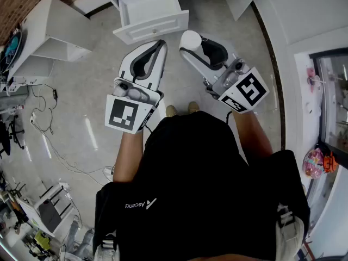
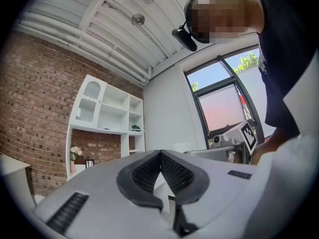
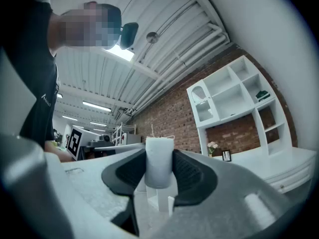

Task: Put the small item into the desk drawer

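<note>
White is nearly everything that matters here, and that sameness is part of the risk. At the left, the left tongs (image 2: 160,156), moulded pale grey plastic with black ribbed rubber pads, are closed tip to tip on nothing, so they offer no support if the load slips. Just ahead of them the white panelled desk drawer (image 1: 153,30) stands pulled out and looks bare inside. Its front is a painted board with a raised frame and hard, square edges. To the right, the small white cylinder (image 1: 190,38) is matte and waxy-looking with a thin wick at its top, so it is probably a candle. It is pinched between the 2 pads of the right tongs (image 3: 160,176) and held in the air, short of the drawer and off to its right, over the glossy grey floor (image 1: 81,107). The pads meet a smooth, round wall along only 2 narrow strips, and its top end stands clear of them. It could therefore twist or squirt out during the reach, and a drop here would land on the hard floor, not in the drawer. Letting go from too high could send it bouncing off the drawer's front edge or rolling inside, and wax may dent or chip.
</note>
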### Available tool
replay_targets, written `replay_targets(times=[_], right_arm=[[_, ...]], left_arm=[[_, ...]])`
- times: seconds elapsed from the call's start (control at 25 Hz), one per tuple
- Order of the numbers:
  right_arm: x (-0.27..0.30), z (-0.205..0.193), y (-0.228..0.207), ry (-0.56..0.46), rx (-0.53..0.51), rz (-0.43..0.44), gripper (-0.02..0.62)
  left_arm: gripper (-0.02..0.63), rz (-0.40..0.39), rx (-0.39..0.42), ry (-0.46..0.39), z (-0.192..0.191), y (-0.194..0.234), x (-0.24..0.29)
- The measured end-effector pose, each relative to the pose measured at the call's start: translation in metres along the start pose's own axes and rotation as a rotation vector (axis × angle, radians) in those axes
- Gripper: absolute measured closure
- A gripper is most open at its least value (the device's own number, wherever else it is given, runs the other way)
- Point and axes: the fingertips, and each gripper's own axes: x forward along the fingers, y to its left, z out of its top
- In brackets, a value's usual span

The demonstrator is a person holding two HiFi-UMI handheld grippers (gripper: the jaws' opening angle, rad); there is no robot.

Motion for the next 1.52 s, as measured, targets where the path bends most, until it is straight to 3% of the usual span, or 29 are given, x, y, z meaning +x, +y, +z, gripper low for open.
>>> replay_targets(times=[0.16,1.16,1.52], right_arm=[[0.000,0.001,-0.003,-0.009,0.002,0.006,0.431],[-0.030,0.003,-0.066,-0.024,-0.004,0.066,0.431],[0.009,-0.007,-0.101,-0.008,-0.020,0.071,0.431]], left_arm=[[0.607,0.004,-0.007,-0.036,0.006,0.001,0.007],[0.607,0.097,0.028,-0.011,-0.011,-0.009,0.067],[0.607,0.103,0.025,-0.012,-0.027,0.039,0.091]])
